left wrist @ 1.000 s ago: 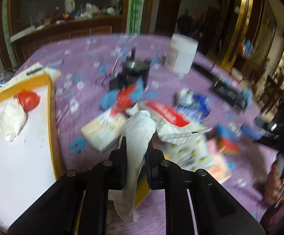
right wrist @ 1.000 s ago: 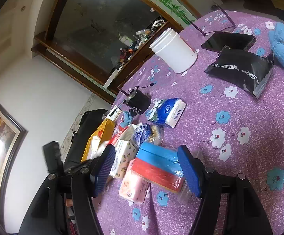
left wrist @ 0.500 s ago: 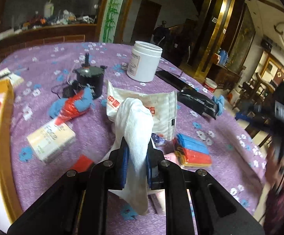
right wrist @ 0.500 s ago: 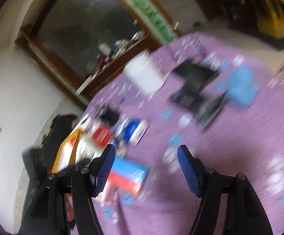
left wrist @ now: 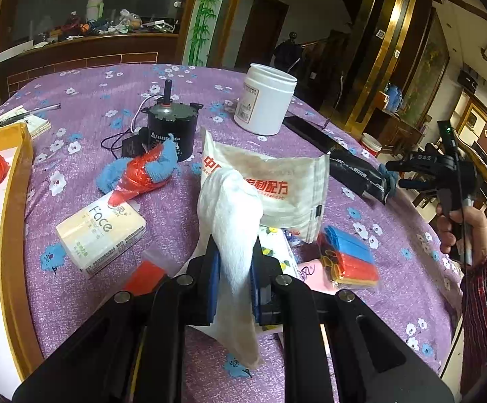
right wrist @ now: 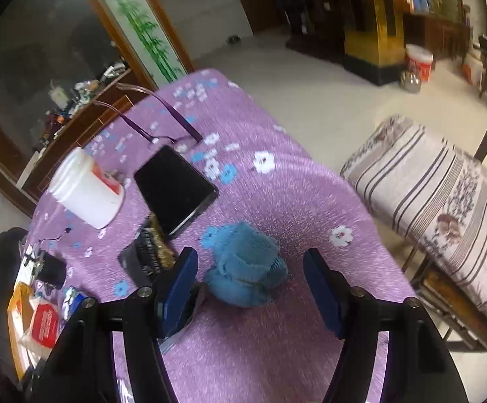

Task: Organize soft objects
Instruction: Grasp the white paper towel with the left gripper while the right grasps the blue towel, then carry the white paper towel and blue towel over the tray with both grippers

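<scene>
Black tongs (right wrist: 250,288) (blue pads, silver screws), red plaid sleeve (left wrist: 485,305)

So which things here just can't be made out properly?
- White cloth, left wrist view: its middle is pinched out of sight between the left gripper pads.
- Yellow tray, left wrist view: cut off by the left edge, so most of its contents are unseen.
- Black pouch, right wrist view: partly under the phone and behind a gripper finger.
- Blue cloth, right wrist view: slightly blurred; what it is stays unclear.

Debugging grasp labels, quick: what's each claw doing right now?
Left claw: shut on the white cloth.
Right claw: open and closing, astride the blue cloth without touching it.
</scene>
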Tool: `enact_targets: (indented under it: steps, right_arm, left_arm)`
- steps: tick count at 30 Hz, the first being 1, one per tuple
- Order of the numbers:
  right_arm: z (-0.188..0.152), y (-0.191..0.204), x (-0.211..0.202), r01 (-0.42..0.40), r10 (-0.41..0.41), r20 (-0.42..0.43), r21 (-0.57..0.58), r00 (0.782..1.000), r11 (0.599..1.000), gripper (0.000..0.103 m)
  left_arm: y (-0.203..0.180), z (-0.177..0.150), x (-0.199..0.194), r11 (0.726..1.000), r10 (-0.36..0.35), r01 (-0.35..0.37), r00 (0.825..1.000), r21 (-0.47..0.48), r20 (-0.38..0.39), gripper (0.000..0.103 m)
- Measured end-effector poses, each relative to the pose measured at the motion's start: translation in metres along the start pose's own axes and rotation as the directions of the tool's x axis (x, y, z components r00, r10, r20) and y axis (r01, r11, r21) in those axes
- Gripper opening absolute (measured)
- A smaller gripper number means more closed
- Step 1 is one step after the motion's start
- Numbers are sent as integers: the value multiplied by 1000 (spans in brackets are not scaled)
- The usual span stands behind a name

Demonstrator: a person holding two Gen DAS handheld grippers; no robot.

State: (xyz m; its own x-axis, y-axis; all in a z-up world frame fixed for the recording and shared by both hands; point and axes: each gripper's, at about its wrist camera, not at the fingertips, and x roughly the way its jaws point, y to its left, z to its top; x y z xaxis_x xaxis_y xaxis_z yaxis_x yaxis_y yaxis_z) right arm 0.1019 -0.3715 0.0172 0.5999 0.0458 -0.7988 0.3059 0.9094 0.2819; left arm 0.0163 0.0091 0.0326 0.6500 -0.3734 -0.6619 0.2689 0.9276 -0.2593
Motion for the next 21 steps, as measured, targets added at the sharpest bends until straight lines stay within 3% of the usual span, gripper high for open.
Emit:
enact_targets:
  steps: [1, 2, 3, 5, 7, 10, 13, 14, 15, 16, 18, 21]
  right_arm:
    - [-1, -1, 7, 2, -2, -17, 4, 1000, 1000, 63]
    - [-3, -2, 12, -17, 17, -30, 8, 999, 1000, 50]
    - [-5, 0, 15, -45, 45, -36, 8, 998, 999, 45]
    - [-8, 9, 8, -11, 11, -3, -33, 1000, 999, 38]
    - [-9, 18, -10, -9, 11, 70, -36, 997, 999, 37]
    - [-11, 43, -46, -80, 91, 181, -64, 979, 995, 37]
    - [-19, 88, -71, -213, 240, 220, -142, 945, 967, 37]
    - [-23, 106, -75, -267, 300, 209, -174, 931, 948, 37]
    - [-29, 129, -76, -319, 356, 185, -205, 916, 925, 37]
    - [-33, 144, -76, -354, 392, 163, -223, 905, 909, 37]
    - [-48, 188, -72, -437, 479, 96, -281, 873, 854, 37]
    - [-70, 230, -65, -490, 538, 44, -358, 842, 795, 37]
  left_arm:
    - [1, 0, 0, 1000, 4, -4, 1000, -6, 1, 12]
    - [2, 1, 1, 1000, 5, -5, 1000, -8, -1, 13]
    - [3, 1, 2, 1000, 10, -10, 1000, -11, -4, 13]
    - [4, 1, 5, 1000, 19, -19, 1000, -16, -13, 16]
    - [7, 1, 9, 999, 34, -35, 999, -35, -28, 29]
    - [18, 3, 12, 995, 47, -50, 998, -92, -34, 50]
    - [31, 2, 15, 988, 6, -11, 999, -156, -35, 46]
    - [33, 1, 15, 986, 6, -11, 999, -168, -34, 38]
    - [35, 2, 14, 985, 18, -23, 999, -171, -30, 18]
    - [36, 2, 14, 985, 35, -38, 999, -166, -26, 11]
    - [38, 2, 9, 983, 38, -39, 999, -178, -4, 11]
    - [38, 3, -1, 984, 58, -49, 997, -173, 46, 11]
